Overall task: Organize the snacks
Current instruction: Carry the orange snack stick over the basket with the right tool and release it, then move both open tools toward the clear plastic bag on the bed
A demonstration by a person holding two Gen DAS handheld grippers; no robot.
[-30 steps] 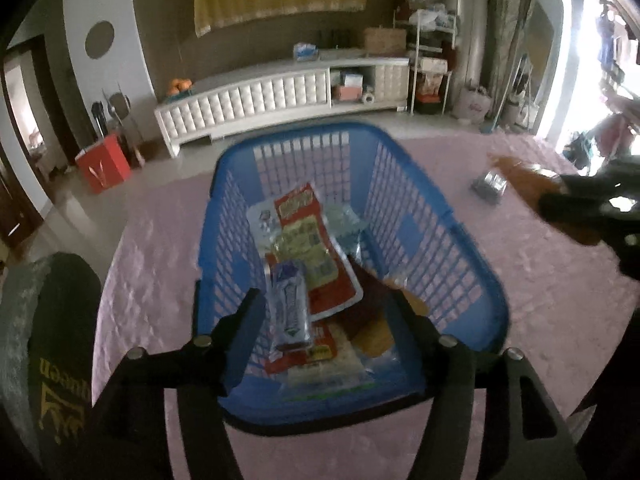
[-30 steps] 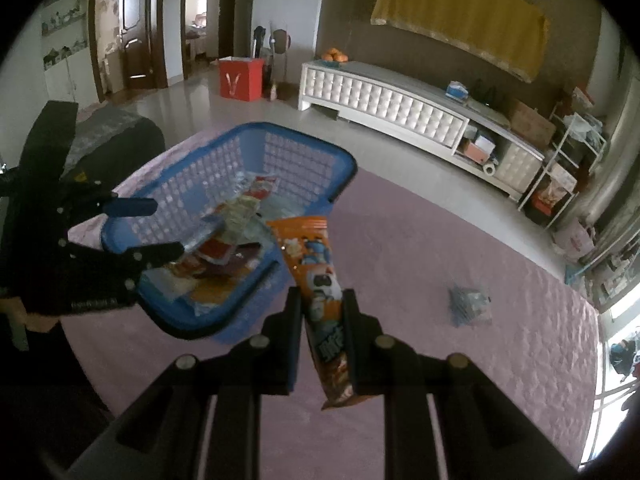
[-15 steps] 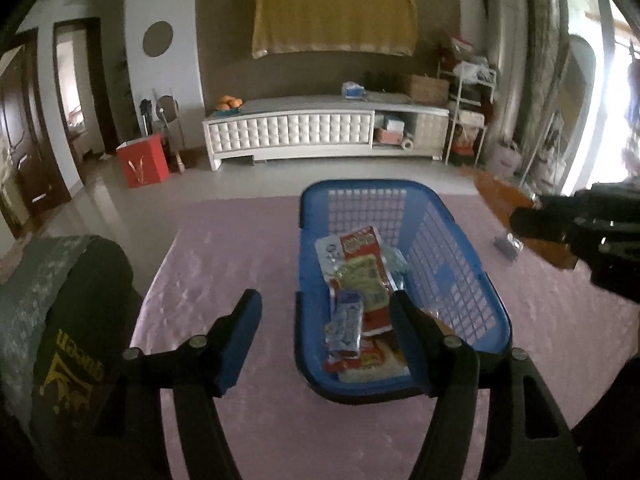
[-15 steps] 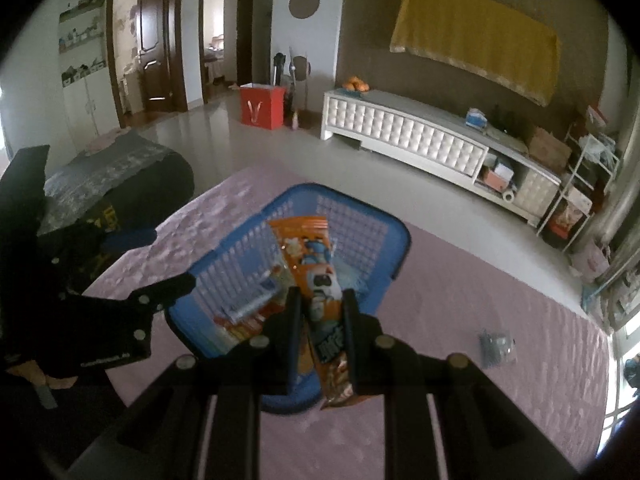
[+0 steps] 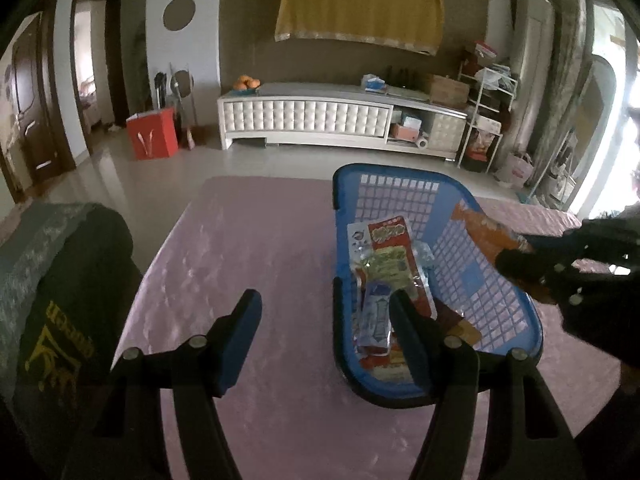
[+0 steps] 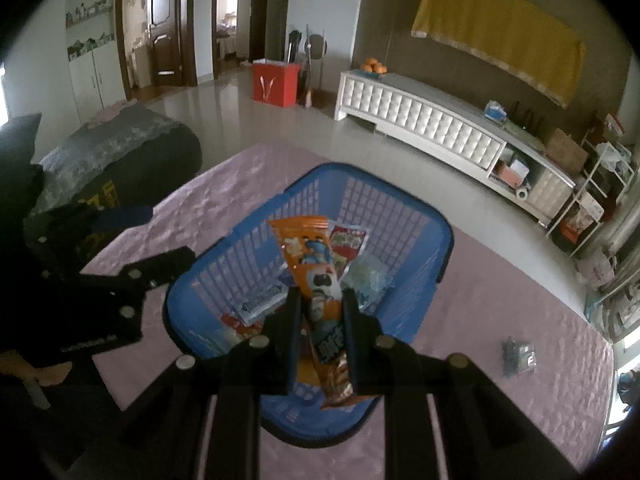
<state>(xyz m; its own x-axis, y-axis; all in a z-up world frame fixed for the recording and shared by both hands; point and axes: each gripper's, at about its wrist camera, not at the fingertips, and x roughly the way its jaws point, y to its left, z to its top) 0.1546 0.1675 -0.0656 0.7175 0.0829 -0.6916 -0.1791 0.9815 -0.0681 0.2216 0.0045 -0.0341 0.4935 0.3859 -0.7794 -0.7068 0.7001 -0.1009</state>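
Yellow lettering on dark cushion [image 5: 52, 320], snack packets' print: illegible.

A long white tufted media cabinet [image 5: 316, 118] stands against the brown wall, a bowl of oranges [image 6: 374, 67] on its left end. Above hangs a mustard-yellow cloth [image 5: 358, 10]; a red paper gift bag [image 6: 276, 84] sits on the tiled floor nearby.

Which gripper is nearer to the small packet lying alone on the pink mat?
Right. The right gripper is over the basket, beside the small packet; the left gripper is beyond the basket.
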